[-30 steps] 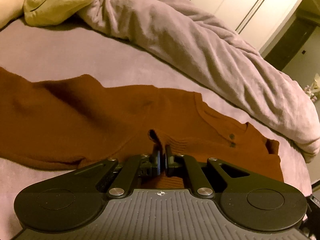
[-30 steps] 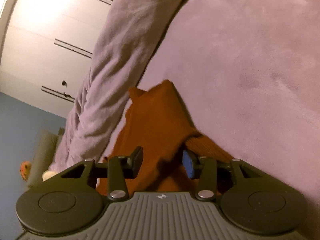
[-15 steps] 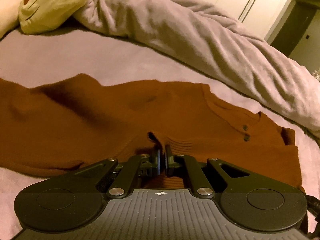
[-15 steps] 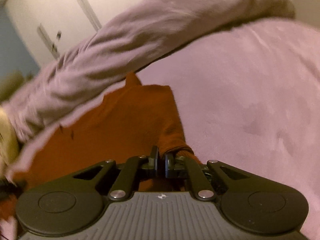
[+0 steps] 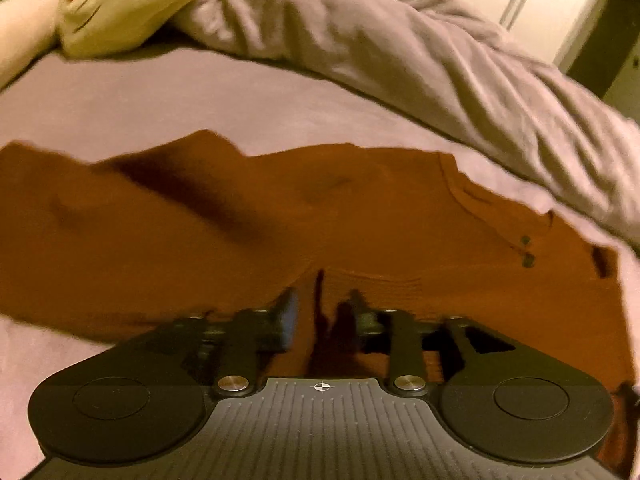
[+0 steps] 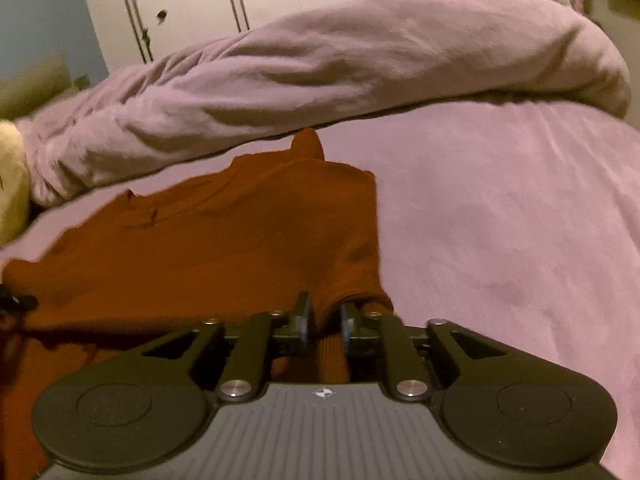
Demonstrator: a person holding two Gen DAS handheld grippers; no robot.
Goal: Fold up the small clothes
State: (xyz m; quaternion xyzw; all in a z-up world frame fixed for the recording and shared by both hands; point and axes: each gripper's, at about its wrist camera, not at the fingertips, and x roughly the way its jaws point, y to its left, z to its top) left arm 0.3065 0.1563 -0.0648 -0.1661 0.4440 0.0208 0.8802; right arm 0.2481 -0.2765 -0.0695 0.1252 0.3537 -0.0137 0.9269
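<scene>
Left gripper [image 5: 322, 312]: jaws were opening, shirt [image 5: 240, 216] cuff loose between them.
Right gripper [image 6: 324, 322]: jaws were opening, narrow gap, sleeve between.

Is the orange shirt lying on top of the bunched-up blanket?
No, the orange shirt lies flat on the purple bedsheet, in front of the bunched-up blanket.

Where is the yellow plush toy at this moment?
In the left wrist view, the yellow plush toy lies at the top left, at the far edge of the bed, beside the bunched lilac blanket.
</scene>
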